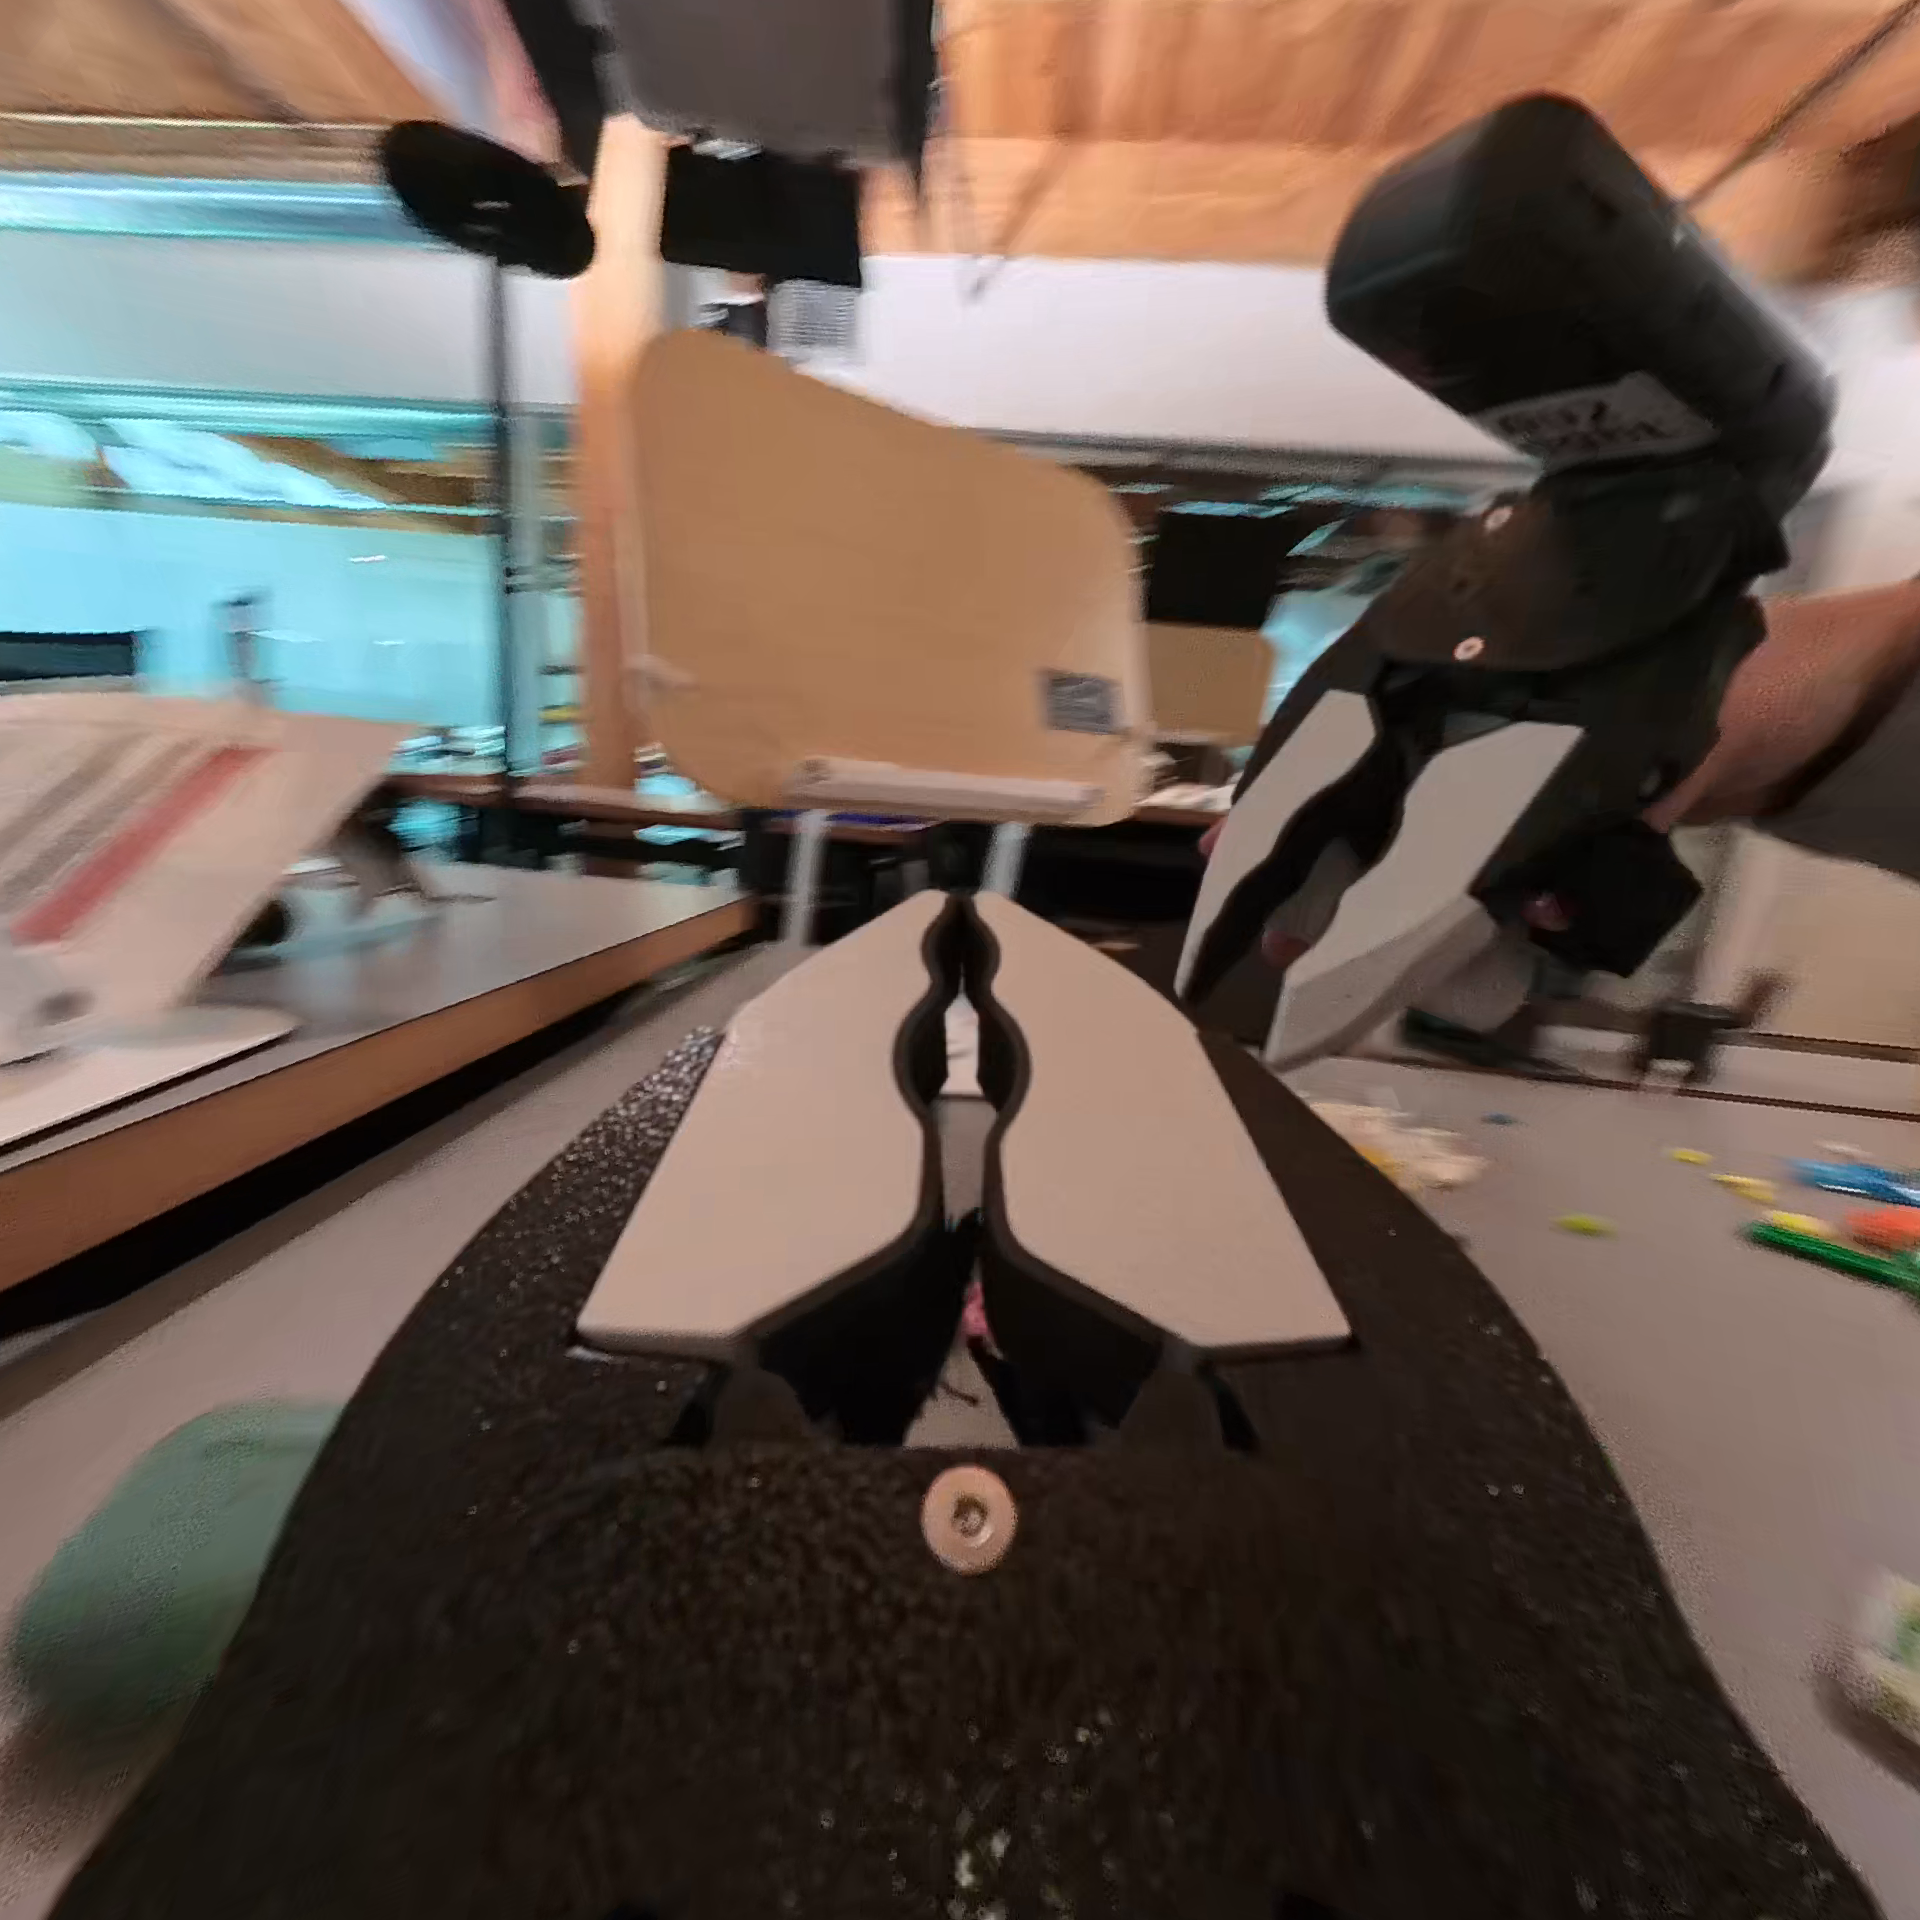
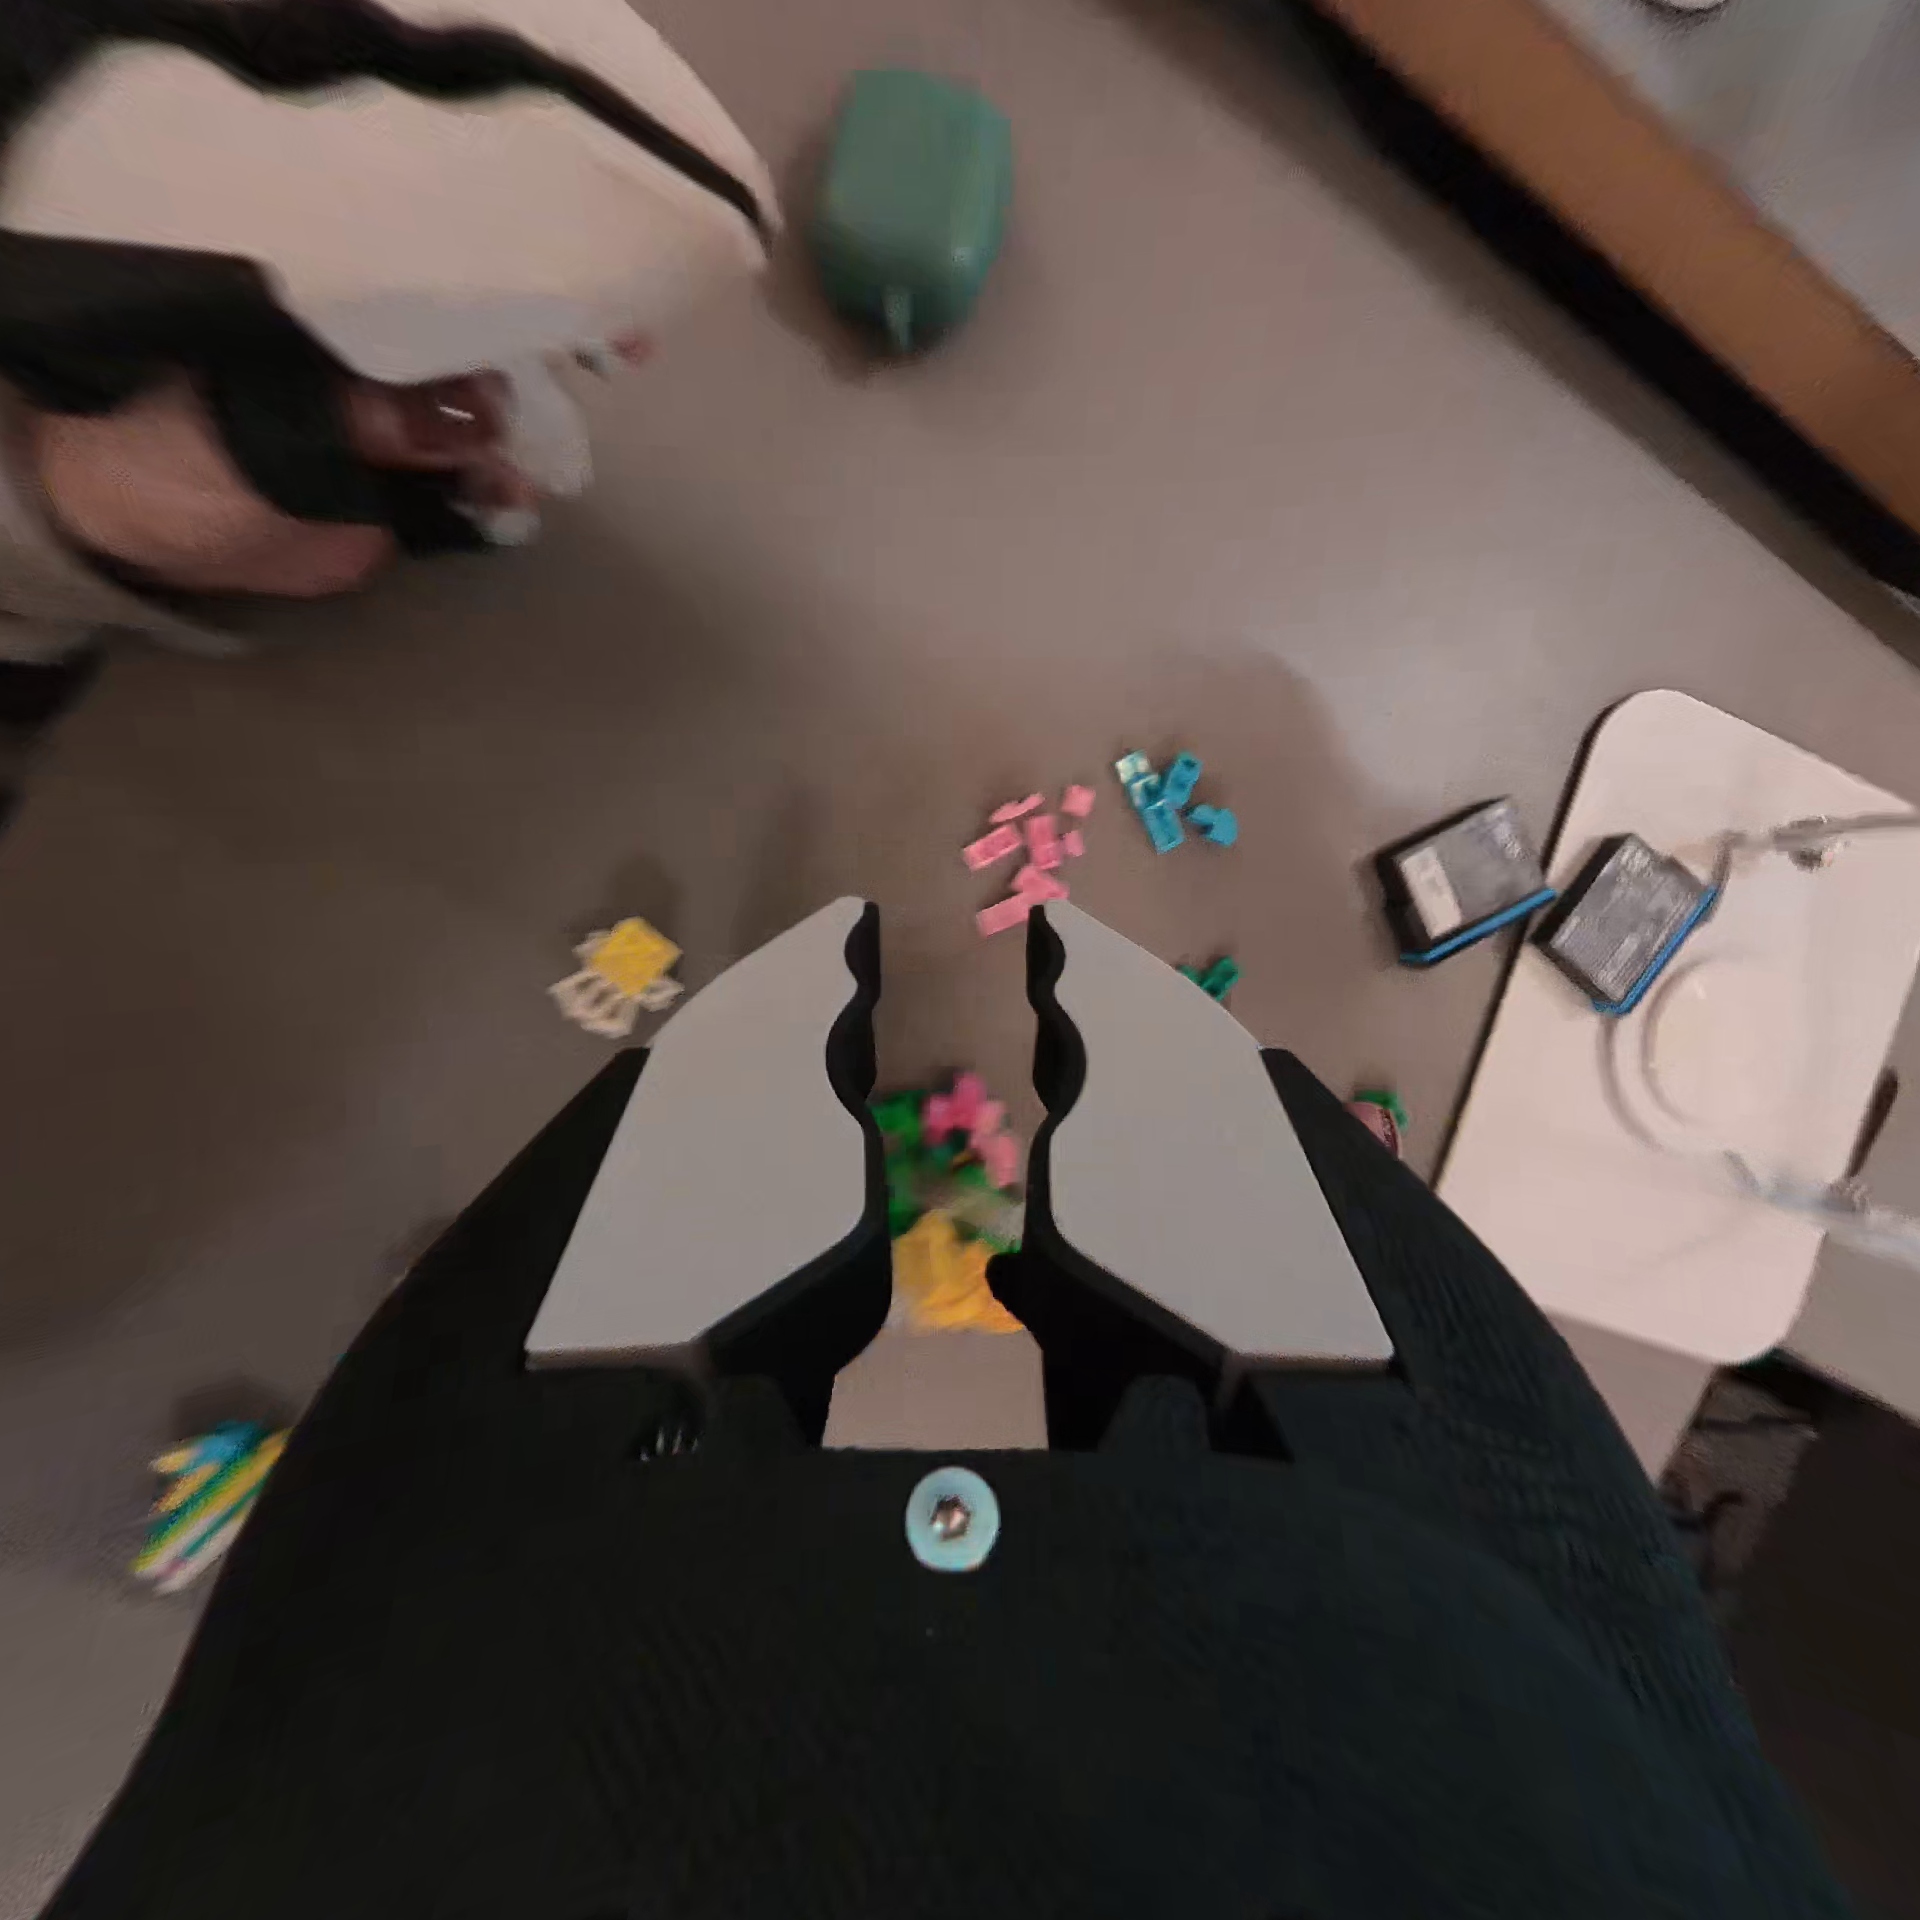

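Beneath the right gripper's [image 2: 953,920] fingers [image 2: 1143,1132], a heap of green, pink and yellow pieces [image 2: 951,1195] shows only through the gap between them, smeared; its full spread is covered. A green piece [image 2: 1210,977] peeks out just beside the right-hand finger. Left of the fingers, a striped bundle [image 2: 203,1496] is half behind the gripper body and blurred. Beside the left gripper's [image 1: 961,914] fingers, low on the left, a green soft-looking lump [image 1: 156,1558] is blurred, possibly a pouch.

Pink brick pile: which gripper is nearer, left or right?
Right. The right gripper hangs open over the table with the pink brick pile just past its fingertips. The left gripper is farther off, near the green pouch.
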{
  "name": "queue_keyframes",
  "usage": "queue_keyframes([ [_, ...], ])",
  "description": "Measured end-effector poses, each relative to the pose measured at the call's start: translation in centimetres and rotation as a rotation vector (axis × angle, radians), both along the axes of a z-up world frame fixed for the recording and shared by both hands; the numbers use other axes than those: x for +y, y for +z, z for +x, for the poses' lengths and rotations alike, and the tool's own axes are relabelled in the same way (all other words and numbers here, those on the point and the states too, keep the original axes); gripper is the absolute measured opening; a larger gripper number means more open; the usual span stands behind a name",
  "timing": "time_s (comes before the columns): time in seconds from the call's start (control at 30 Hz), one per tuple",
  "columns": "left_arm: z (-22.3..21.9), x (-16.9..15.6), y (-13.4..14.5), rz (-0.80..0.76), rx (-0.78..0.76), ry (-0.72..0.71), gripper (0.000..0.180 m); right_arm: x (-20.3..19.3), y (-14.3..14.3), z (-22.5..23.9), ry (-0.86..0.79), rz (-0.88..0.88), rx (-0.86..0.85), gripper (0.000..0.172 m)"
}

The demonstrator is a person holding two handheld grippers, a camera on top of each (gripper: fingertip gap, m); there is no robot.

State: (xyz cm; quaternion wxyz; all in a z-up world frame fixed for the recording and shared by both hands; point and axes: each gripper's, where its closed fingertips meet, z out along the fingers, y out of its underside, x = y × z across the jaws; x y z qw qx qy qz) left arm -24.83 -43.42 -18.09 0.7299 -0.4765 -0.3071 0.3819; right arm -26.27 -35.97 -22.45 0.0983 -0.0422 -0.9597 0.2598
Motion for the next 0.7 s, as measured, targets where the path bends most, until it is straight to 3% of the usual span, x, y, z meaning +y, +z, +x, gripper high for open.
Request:
queue_keyframes([
  [0.07,1.4,1.9,0.9,0.009,0.053,-0.132,0.000,2.7,0.7,4.1,-0.029,-0.078,-0.001,0.030],
  [0.17,3.1,4.8,1.0,-0.072,0.105,-0.273,0.000,7.5,-0.7,10.2,-0.126,-0.145,-0.036,0.032],
  [0.33,3.5,5.7,0.9,-0.137,0.157,-0.185,0.000,12.6,-5.5,16.4,-0.331,-0.258,-0.089,0.032],
  [0.57,2.7,6.0,-0.5,-0.225,0.098,-0.133,0.000,11.8,-7.7,16.2,-0.440,-0.429,-0.044,0.034],
  [0.7,1.2,6.1,-2.8,-0.315,-0.097,-0.244,0.000,9.0,-7.4,13.6,-0.478,-0.433,-0.023,0.034],
])
